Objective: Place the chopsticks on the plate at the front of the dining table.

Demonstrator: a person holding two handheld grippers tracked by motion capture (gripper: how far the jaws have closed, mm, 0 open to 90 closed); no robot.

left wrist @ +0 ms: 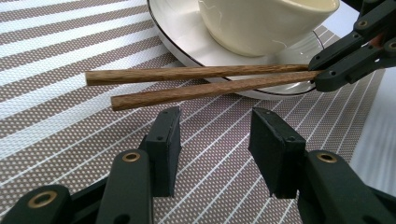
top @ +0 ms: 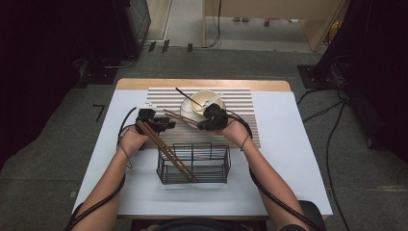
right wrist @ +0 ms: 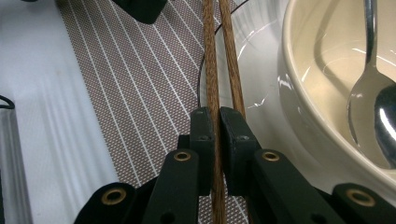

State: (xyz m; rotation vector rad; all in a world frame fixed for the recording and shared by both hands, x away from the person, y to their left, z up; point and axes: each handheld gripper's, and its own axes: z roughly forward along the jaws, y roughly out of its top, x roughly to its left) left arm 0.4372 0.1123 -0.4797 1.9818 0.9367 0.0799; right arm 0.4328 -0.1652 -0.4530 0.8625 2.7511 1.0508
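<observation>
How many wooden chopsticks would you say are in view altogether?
4: two chopsticks clamped in the right gripper beside the plate; two more leaning in the wire basket. Others may be hidden.

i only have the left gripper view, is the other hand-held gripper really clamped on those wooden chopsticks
observer: Yes. In the right gripper view the right hand-held gripper has its jaws shut on the chopsticks. One stick runs plainly between the jaws and the other is partly hidden by a jaw.
operator: anything in the bowl
observer: A metal spoon lies inside the bowl.
operator: whats behind my camera
observer: The high view shows a wire basket nearer the person, with a second pair of wooden chopsticks leaning in it.
</observation>
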